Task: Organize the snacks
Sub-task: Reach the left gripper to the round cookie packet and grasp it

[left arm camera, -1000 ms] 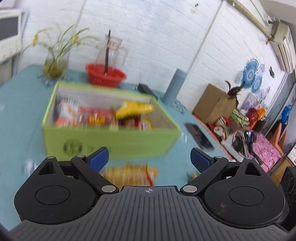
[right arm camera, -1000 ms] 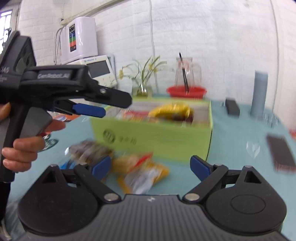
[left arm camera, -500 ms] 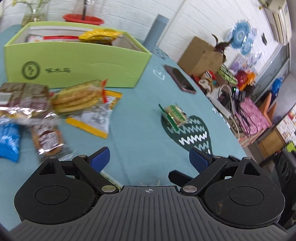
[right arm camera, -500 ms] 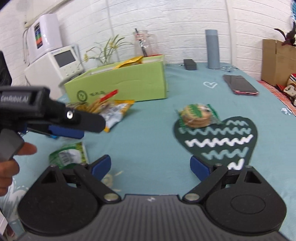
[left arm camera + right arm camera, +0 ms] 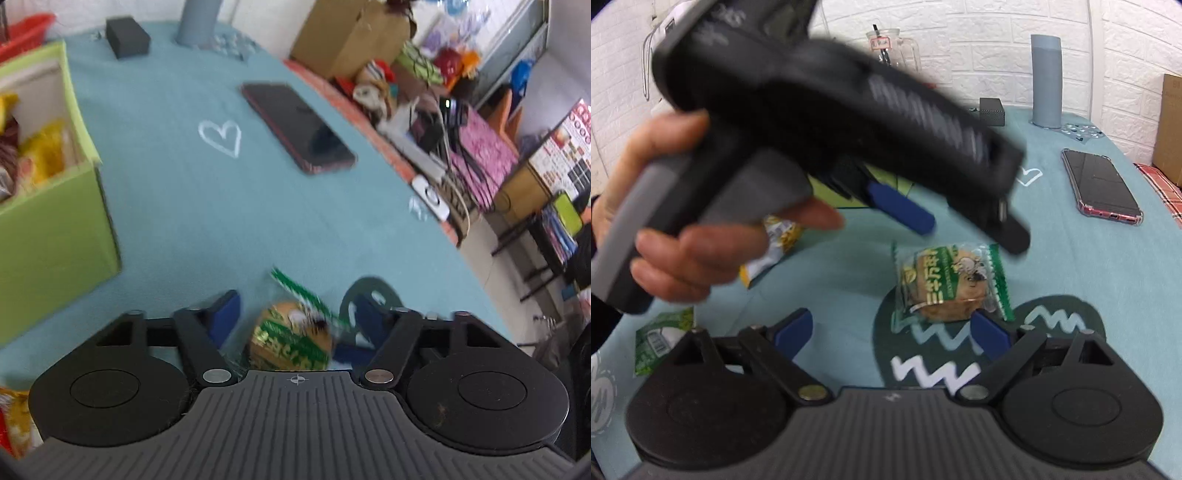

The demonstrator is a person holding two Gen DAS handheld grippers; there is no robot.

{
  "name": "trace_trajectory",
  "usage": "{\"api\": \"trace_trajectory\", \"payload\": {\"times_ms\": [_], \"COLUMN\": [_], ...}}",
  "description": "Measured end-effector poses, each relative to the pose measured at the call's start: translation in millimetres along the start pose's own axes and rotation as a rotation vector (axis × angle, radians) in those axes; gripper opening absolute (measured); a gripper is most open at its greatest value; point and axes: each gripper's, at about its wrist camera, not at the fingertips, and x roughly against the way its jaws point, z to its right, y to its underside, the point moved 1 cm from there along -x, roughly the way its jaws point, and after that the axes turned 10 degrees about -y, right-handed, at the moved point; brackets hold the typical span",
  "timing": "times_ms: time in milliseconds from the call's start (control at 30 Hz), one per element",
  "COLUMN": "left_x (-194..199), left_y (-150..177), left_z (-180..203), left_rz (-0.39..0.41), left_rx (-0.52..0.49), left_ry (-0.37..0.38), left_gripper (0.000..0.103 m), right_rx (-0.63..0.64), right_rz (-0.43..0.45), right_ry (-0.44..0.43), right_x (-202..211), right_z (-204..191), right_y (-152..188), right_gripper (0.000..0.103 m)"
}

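A round cookie in a clear green-edged packet [image 5: 953,284] lies on the teal tablecloth at the rim of a dark heart-shaped mat [image 5: 1052,332]. My left gripper [image 5: 971,232], held by a hand [image 5: 683,236], hangs just over it. In the left wrist view the packet [image 5: 291,336] sits between the blue pads of the left gripper [image 5: 295,310]. The jaws are closing and the pads stand clear of the packet. My right gripper [image 5: 892,334] is open and holds nothing, its right finger just short of the packet. The green snack box [image 5: 48,221] stands at the left.
A phone [image 5: 1102,184] lies at the back right, with a grey cylinder [image 5: 1046,81] and a small black box [image 5: 991,112] behind it. A green packet [image 5: 661,339] and a yellow-white packet [image 5: 775,240] lie at the left. The table edge [image 5: 436,214] runs along the right.
My left gripper swung right from the green box, across the loose snacks, down over the cookie packet, and its jaws narrowed. My right gripper moved closer to the same packet.
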Motion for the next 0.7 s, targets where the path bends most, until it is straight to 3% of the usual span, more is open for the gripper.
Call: {"api": "trace_trajectory", "payload": {"times_ms": [133,267,533,633,700], "left_x": [11.1,27.8,69.6,75.4,77.2], "left_y": [20.0,49.5,120.4,129.9,127.9], "left_z": [-3.6,-10.8,-5.8,-5.1,-5.2], "left_rz": [0.009,0.031,0.069,0.086,0.094], "left_rx": [0.022,0.074,0.177,0.189,0.184], "left_ry": [0.007,0.013,0.047,0.055,0.023], "left_gripper": [0.051,0.054,0.056,0.059,0.059], "right_rx": [0.042,0.046,0.057,0.040,0.039], "right_rz": [-0.016,0.000,0.011,0.042,0.074], "right_ry": [0.023,-0.015,-0.029,-0.007,0.033], "right_x": [-9.1,-5.4,19.3,28.3,31.7], "right_z": [-1.5,-11.6,-53.4,-67.1,-69.7], "right_y": [-5.9,-1.3,34.7,47.8,49.8], "right_gripper": [0.093,0.093,0.093,0.092,0.092]}}
